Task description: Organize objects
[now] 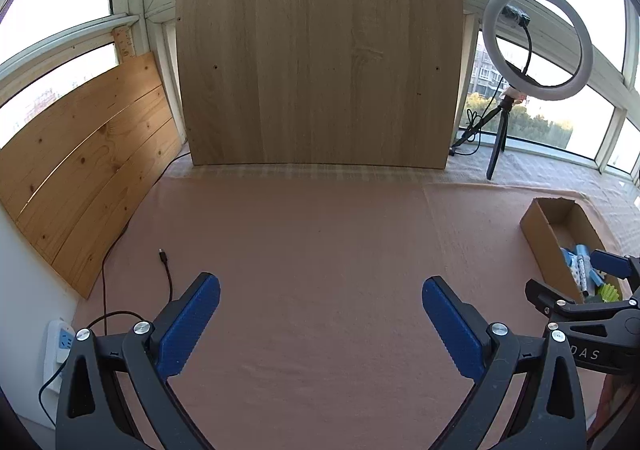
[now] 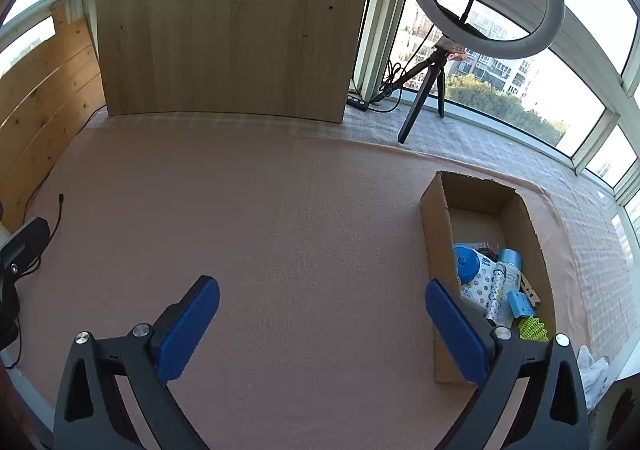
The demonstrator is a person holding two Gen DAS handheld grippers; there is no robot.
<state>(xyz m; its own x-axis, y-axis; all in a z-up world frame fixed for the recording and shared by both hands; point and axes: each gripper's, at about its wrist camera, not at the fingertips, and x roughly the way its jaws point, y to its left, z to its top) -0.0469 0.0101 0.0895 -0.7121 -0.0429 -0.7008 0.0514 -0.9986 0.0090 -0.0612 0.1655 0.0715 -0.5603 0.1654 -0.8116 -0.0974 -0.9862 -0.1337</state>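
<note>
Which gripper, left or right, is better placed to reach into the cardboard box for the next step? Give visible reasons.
Right. The right gripper hangs open with the cardboard box just beside its right finger. The left gripper, also open, faces bare pink cloth, with the box far off to its right.

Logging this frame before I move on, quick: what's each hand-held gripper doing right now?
Left hand-held gripper: open, holding nothing.
Right hand-held gripper: open, holding nothing, beside the cardboard box.
</note>
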